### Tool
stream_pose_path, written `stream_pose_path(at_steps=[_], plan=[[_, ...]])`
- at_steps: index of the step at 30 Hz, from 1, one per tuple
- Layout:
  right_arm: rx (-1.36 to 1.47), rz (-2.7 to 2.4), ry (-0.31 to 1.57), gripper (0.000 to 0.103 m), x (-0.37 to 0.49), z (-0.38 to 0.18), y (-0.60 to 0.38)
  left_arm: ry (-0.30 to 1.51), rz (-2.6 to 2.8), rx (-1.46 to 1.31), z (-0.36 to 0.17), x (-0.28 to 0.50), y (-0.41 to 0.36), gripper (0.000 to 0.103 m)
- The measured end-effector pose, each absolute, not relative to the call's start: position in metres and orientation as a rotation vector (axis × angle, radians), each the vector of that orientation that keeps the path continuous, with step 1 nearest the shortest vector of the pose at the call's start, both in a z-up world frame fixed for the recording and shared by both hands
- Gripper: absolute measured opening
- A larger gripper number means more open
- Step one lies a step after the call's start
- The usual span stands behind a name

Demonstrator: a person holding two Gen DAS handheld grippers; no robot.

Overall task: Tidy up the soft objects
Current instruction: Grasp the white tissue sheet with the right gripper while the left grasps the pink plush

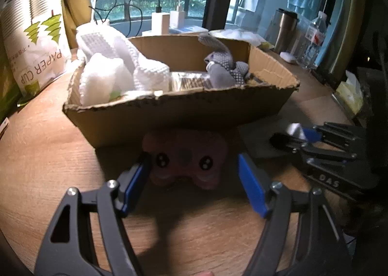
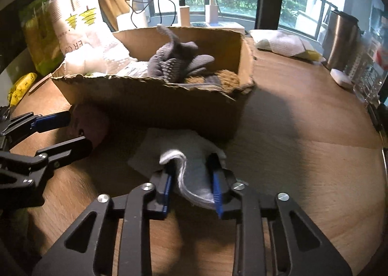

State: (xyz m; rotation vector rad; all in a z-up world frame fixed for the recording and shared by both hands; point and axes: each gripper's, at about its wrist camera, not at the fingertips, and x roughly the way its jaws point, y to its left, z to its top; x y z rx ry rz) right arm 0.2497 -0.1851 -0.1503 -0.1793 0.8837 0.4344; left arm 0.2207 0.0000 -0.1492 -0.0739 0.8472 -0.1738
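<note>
A pink plush toy (image 1: 185, 158) with two black eyes lies on the wooden table against the front of a cardboard box (image 1: 174, 113). My left gripper (image 1: 194, 166) is open, its blue pads on either side of the toy; it also shows in the right wrist view (image 2: 77, 130). My right gripper (image 2: 191, 166) is shut on a grey-white folded cloth (image 2: 191, 174) that lies on the table in front of the box (image 2: 155, 103). The box holds grey gloves (image 2: 174, 62) and white foam wrap (image 1: 114, 67).
A paper cup bag (image 1: 36, 40) stands at the left. A steel tumbler (image 2: 339, 35), a water bottle (image 1: 315, 33), a white pouch (image 2: 283, 43), chargers and cables (image 1: 160, 21) line the back by the window. A yellow-green packet (image 2: 41, 40) lies left.
</note>
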Motion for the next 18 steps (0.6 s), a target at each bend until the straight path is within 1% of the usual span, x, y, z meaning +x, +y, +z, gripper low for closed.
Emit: stream_pose_path(at_steps=[5, 8, 18], plan=[[-0.147, 0.441, 0.88, 0.022, 0.247, -0.15, -0.195, 0.878, -0.148, -0.065, -0.155, 0.228, -0.004, 0.074], [-0.127, 0.448, 0.88, 0.022, 0.247, -0.149, -0.198, 0.905, -0.135, -0.059, -0.161, 0.232, -0.005, 0.074], [-0.069, 0.47, 0.883, 0.022, 0.249, -0.149, -0.205, 0.909, -0.139, -0.029, -0.163, 0.235, -0.01, 0.073]])
